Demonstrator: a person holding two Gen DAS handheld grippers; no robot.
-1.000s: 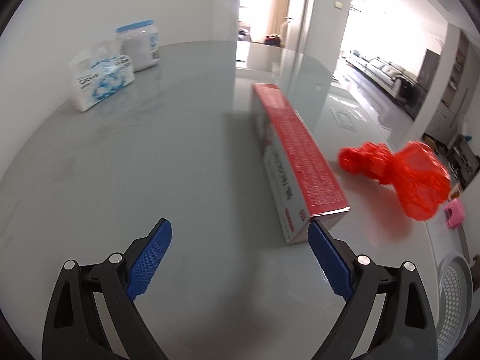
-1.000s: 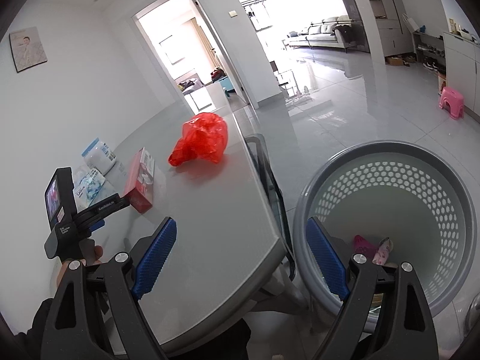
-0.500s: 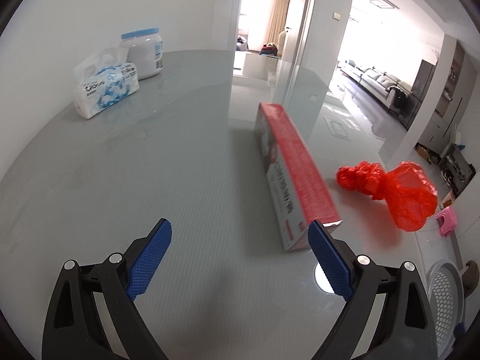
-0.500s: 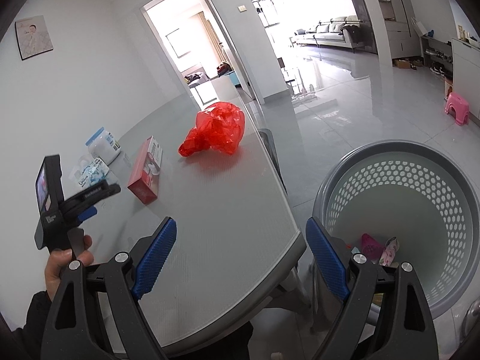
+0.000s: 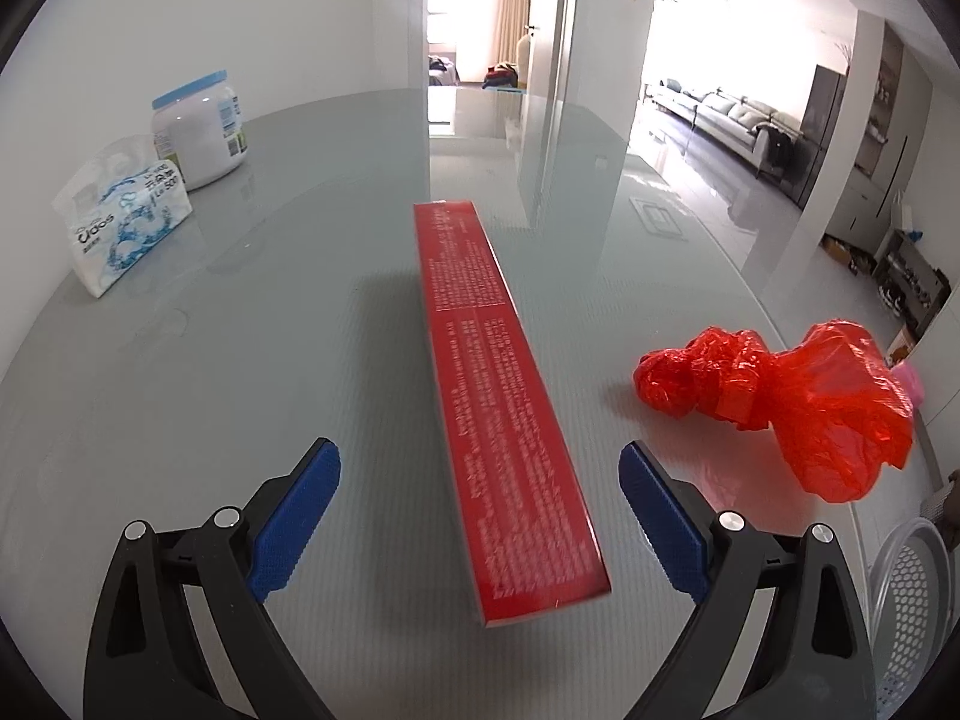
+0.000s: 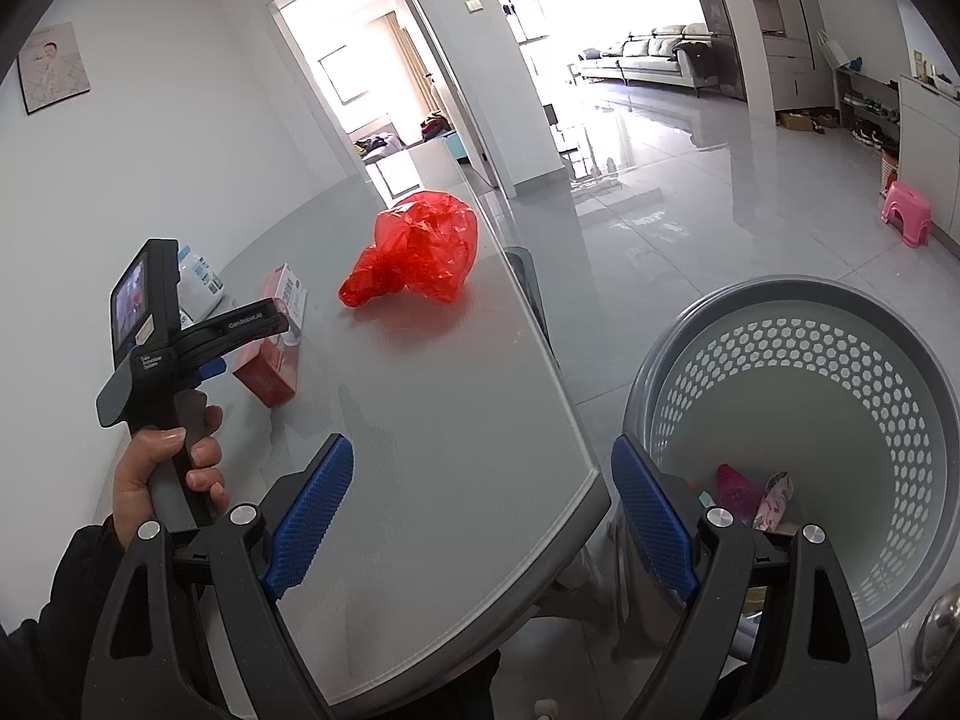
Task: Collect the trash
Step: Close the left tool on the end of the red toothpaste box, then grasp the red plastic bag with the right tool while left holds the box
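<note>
**Left tool lines up on the red box; basket holds only a few scraps**

The collecting looks only partly done. The grey basket (image 6: 804, 462) stands on the floor just off the near right edge of the surface (image 6: 456, 480), and at its bottom lie a few small pieces: something pink, a patterned scrap and little else that can be made out. Two likely pieces of trash are left on the surface: the long red box (image 5: 504, 396), lying with one end toward the near side, and the crumpled red plastic bag (image 5: 798, 402) to its right, near the right edge and apart from the box. Far left, a tissue pack (image 5: 123, 216) and a white jar (image 5: 198, 132) with a blue lid stand side by side; whether they count as trash cannot be told.

The left tool (image 5: 480, 510) is spread wide and holds nothing. The near end of the box sits between its blue pads, with a clear gap on each side, so it looks aimed at the box but is not gripping it. In the right wrist view a hand (image 6: 165, 474) holds this tool above the box's near end.

The right tool (image 6: 480, 522) is also wide apart and empty, hanging over the near corner of the surface, beside the basket rim
</note>
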